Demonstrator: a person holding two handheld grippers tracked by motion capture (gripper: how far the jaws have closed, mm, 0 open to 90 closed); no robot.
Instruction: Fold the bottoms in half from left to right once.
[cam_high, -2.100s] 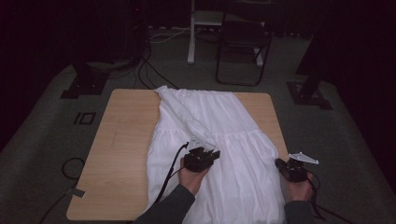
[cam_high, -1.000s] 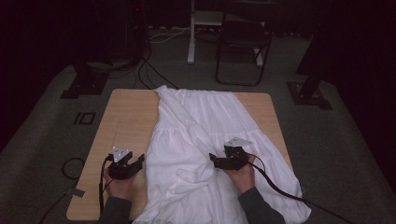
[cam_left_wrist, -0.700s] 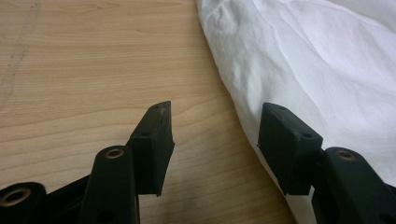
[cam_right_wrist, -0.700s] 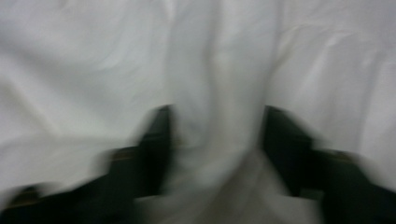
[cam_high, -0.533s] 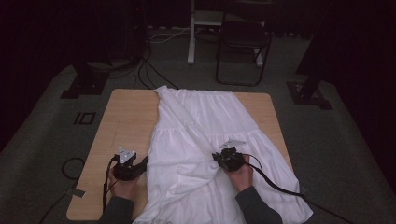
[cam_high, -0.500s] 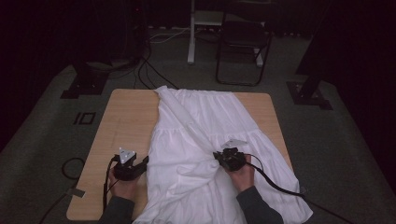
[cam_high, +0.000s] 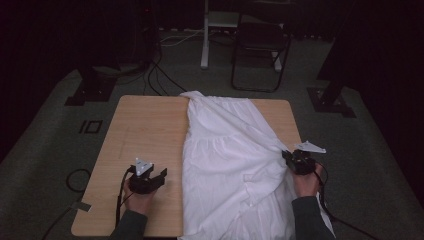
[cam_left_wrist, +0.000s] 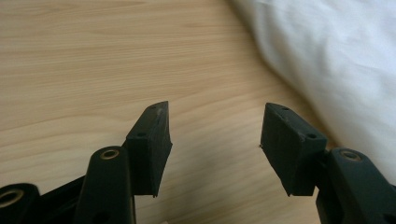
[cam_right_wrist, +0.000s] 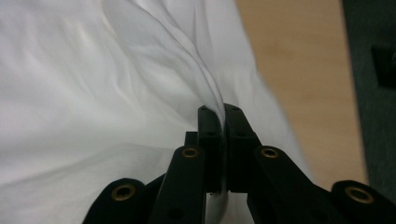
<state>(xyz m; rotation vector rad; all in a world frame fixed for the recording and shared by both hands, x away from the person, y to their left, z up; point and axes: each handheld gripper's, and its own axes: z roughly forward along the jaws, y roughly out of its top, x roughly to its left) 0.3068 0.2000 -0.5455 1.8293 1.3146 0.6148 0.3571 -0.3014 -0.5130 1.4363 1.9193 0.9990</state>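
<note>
A white garment (cam_high: 227, 155) lies spread over the right half of the wooden table (cam_high: 145, 130), its lower part hanging off the near edge. My right gripper (cam_high: 289, 157) is at the table's right edge, shut on a pinched fold of the white garment (cam_right_wrist: 140, 79), and the cloth pulls taut toward it. The black jaws press together with the fabric between them in the right gripper view (cam_right_wrist: 223, 112). My left gripper (cam_high: 161, 175) rests open over bare wood just left of the garment's edge (cam_left_wrist: 336, 60), nothing between its fingers (cam_left_wrist: 149, 140).
A dark folding chair (cam_high: 260, 45) and a white stand leg (cam_high: 205, 35) sit beyond the table on grey carpet. Cables (cam_high: 155, 75) run across the floor at the back left. Black stand bases (cam_high: 85, 92) flank the table.
My right gripper has dragged a fold of the garment from the table's middle out to the right edge, flattening the cloth. The left gripper stayed near the front left, shifting slightly right.
</note>
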